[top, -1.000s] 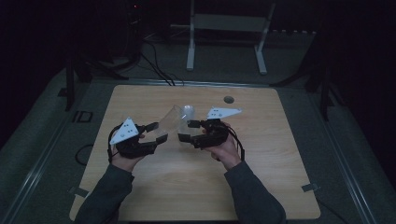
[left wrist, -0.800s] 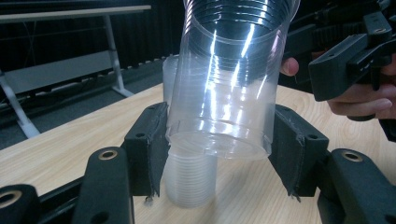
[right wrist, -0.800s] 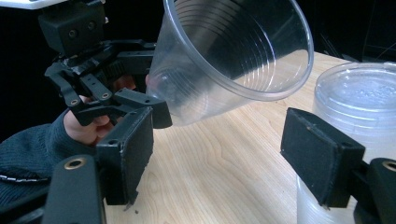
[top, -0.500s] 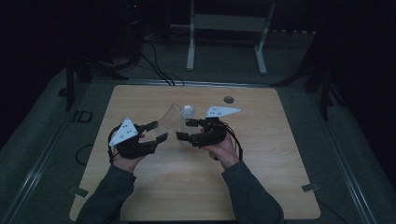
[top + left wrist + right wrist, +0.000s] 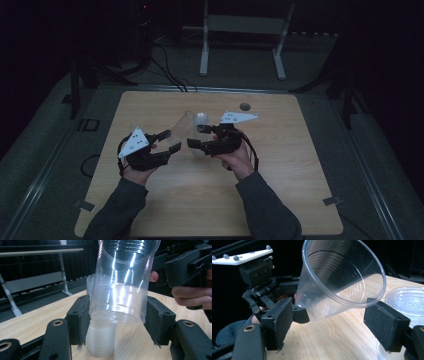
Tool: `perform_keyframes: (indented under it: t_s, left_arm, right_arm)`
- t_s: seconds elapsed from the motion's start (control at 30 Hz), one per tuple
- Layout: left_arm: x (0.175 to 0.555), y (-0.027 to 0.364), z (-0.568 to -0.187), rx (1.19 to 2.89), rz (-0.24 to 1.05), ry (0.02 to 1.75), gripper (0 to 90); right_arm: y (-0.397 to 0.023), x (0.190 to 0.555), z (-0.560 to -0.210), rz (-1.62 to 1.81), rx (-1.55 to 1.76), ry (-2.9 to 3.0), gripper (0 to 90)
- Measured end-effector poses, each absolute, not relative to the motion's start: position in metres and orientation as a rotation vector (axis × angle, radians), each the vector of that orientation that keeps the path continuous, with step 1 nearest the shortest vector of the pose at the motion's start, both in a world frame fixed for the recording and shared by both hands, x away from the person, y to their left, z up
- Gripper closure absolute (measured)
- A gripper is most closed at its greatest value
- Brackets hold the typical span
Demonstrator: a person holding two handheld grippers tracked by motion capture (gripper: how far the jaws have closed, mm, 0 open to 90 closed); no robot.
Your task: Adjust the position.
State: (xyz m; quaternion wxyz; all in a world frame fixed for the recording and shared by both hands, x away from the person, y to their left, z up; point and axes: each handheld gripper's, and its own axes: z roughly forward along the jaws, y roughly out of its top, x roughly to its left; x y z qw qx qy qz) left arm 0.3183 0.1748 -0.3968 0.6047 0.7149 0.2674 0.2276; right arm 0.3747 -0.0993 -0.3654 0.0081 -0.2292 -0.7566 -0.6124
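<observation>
A clear plastic cup (image 5: 120, 290) is held above the wooden table (image 5: 300, 165), clamped near its base between the pads of the left gripper (image 5: 167, 141). The cup is ribbed, thin-walled and empty, tilted with its mouth toward the right gripper (image 5: 197, 137). The right gripper's jaws have just been opening; they stand apart on either side of the cup's rim, pads not pressing. A stack of similar cups (image 5: 100, 342) is seen standing on the table just behind it.
</observation>
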Motion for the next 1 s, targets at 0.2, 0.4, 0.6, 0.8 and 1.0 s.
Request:
perform_keyframes:
  t_s: [0.2,0.4,0.6,0.8,1.0]
  left_arm:
    - [0.3185,0.1758,-0.3982,1.634,0.52,0.627,41.6]
    - [0.3177,0.177,-0.3973,1.617,0.518,0.625,41.6]
    - [0.3177,0.1755,-0.3985,1.613,0.506,0.618,41.6]
    - [0.3173,0.1738,-0.3988,1.611,0.498,0.609,41.6]
    - [0.3172,0.1727,-0.3993,1.608,0.487,0.601,41.5]
  right_arm:
    - [-0.0978,0.3759,-0.3653,-1.925,-0.738,-2.339,22.8]
    - [-0.0963,0.3786,-0.3669,-1.937,-0.755,-2.296,21.9]
    - [-0.0941,0.3805,-0.3669,-1.946,-0.758,-2.237,17.5]
    - [-0.0916,0.3816,-0.3675,-1.952,-0.759,-2.216,15.4]
    - [-0.0894,0.383,-0.3691,-1.966,-0.763,-2.174,15.8]
